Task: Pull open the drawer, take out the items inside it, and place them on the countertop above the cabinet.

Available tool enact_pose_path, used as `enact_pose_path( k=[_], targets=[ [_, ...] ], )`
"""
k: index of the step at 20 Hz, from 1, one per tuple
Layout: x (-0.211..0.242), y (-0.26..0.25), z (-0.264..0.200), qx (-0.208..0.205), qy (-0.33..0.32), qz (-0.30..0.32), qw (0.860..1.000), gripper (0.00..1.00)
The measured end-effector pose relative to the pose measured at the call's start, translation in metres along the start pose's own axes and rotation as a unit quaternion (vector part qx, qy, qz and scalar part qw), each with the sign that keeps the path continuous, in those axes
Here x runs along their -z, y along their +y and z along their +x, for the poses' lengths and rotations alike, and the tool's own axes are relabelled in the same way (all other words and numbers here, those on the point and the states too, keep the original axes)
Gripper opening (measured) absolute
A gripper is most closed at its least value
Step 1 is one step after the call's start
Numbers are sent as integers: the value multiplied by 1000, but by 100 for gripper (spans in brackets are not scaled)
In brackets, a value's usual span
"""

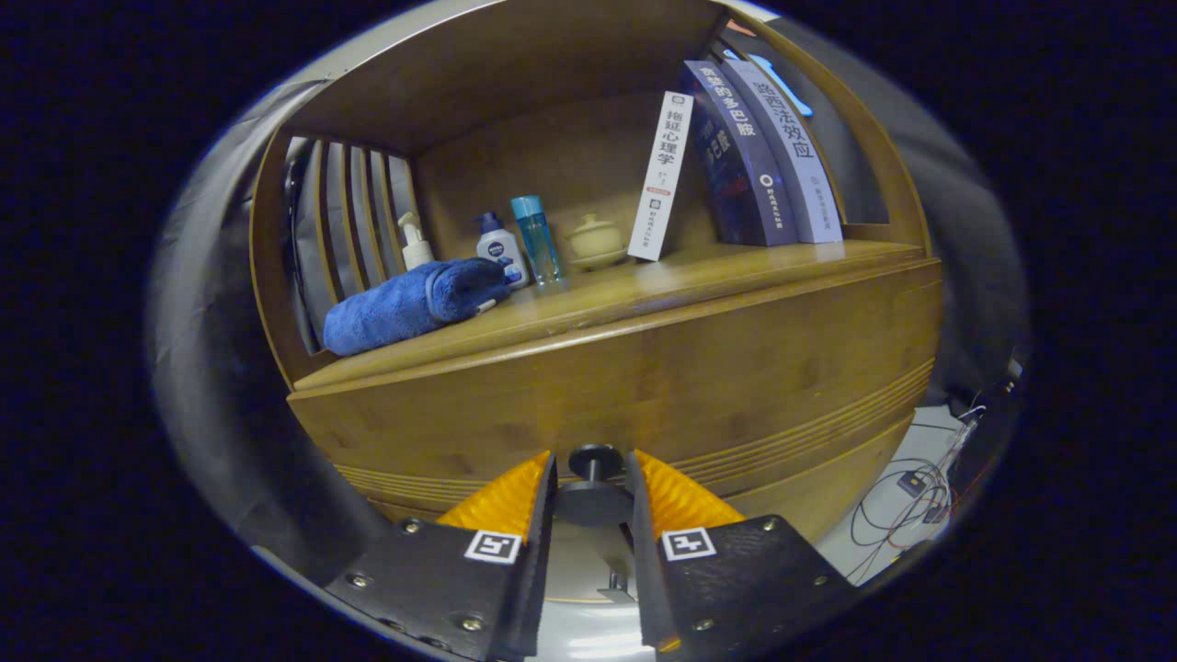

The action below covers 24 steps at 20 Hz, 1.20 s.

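A wooden cabinet has a broad drawer front (699, 386) with grooved lines along its lower part. A dark round knob (593, 460) sticks out of that front. My gripper (593, 487) is at the knob, one finger on each side, and both inner faces touch the knob's wider disc. The drawer front looks flush with the cabinet, and its inside is hidden. Above it runs the wooden countertop (644, 285), set under a curved wooden hutch.
On the countertop lie a rolled blue towel (409, 303), a white pump bottle (414, 244), a white bottle with a blue cap (499, 246), a clear blue bottle (536, 239), a pale lidded jar (596, 241) and three leaning books (745, 156). Cables (906, 496) trail on the floor to the right.
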<state>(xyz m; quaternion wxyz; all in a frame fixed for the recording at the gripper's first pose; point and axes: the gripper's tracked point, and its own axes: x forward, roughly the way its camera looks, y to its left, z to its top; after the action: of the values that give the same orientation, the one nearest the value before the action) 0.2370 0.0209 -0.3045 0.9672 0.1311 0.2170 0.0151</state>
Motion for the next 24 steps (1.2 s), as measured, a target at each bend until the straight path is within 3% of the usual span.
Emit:
enact_pose_path(
  k=[1,24],
  targets=[
    [-1,0,1,2,-1,3,1000,36],
    [24,1,-87,60,-16,29,998,36]
  ],
)
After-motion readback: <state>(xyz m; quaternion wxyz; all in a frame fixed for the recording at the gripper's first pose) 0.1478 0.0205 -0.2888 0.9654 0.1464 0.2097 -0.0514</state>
